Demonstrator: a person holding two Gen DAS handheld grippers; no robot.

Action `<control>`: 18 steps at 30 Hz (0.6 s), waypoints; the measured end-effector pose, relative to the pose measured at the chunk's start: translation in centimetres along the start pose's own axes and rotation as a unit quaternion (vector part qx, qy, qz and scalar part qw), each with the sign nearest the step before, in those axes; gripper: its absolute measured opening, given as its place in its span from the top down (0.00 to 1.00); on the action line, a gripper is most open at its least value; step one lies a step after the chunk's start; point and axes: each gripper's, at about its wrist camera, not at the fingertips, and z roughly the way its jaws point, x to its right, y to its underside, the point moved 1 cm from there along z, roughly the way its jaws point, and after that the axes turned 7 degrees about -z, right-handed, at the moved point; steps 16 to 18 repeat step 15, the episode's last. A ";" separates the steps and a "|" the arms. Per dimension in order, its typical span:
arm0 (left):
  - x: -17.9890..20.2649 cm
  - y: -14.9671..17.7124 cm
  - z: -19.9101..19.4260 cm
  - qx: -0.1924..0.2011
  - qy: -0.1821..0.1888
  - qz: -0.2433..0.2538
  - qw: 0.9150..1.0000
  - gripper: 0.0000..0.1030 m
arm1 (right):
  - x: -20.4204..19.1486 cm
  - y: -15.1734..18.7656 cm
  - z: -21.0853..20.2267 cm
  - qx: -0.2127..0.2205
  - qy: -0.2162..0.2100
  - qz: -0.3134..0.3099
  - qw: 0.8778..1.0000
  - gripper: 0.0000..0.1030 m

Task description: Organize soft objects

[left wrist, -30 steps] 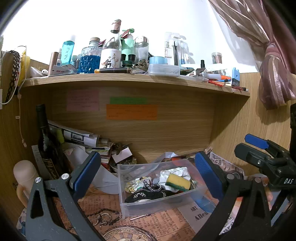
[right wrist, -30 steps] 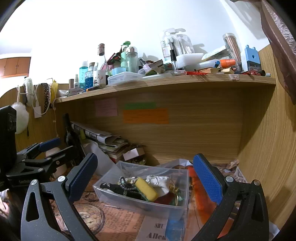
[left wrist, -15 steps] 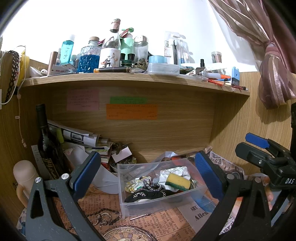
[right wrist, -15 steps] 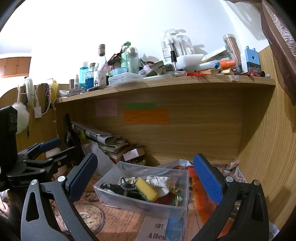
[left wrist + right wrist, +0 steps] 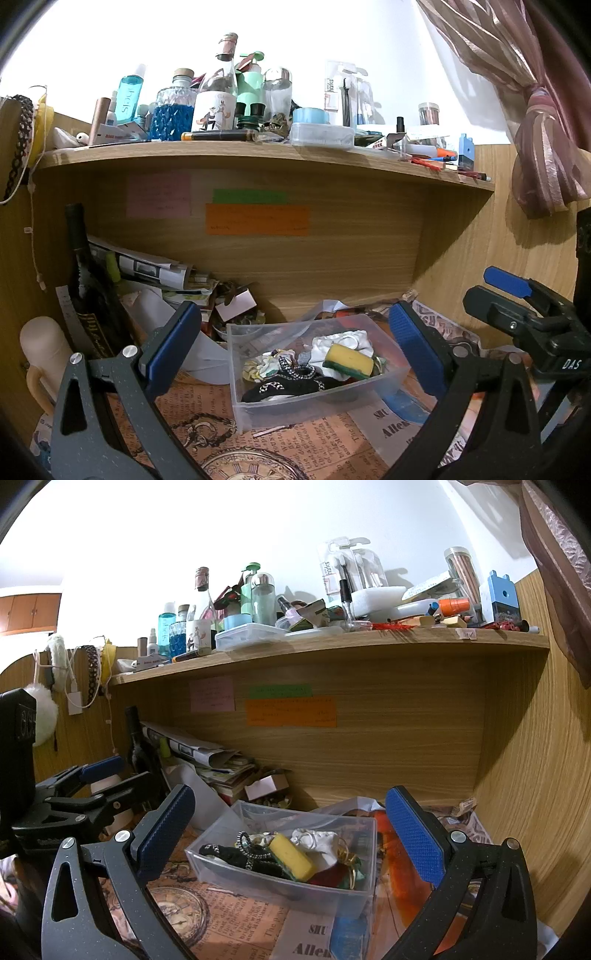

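Note:
A clear plastic bin (image 5: pixel 295 404) stands on the newspaper-covered desk, also in the right wrist view (image 5: pixel 273 886). In it lie a yellow sponge (image 5: pixel 349 362) (image 5: pixel 291 856), a white cloth (image 5: pixel 338 341) (image 5: pixel 317 840), a black beaded fabric piece (image 5: pixel 288 384) (image 5: pixel 236 856) and other small soft items. My left gripper (image 5: pixel 295 347) is open and empty, held in front of and above the bin. My right gripper (image 5: pixel 290 827) is open and empty, likewise before the bin. Each gripper shows at the edge of the other's view.
A dark wine bottle (image 5: pixel 86 284), stacked papers (image 5: pixel 147 267) and a small box (image 5: pixel 236 304) crowd the back left. A cream jug (image 5: pixel 40 354) stands at far left. The shelf above (image 5: pixel 258 153) is packed with bottles. A curtain (image 5: pixel 535 129) hangs at right.

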 end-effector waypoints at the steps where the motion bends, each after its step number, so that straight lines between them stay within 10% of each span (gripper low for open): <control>1: 0.1 0.0 0.0 0.000 0.001 0.000 1.000 0.00 | 0.0 0.0 0.0 0.000 0.000 0.000 1.000 0.00; 18: 0.6 0.0 0.0 -0.004 0.003 0.000 1.000 0.00 | 0.0 0.0 0.2 -0.002 -0.001 0.000 1.000 0.00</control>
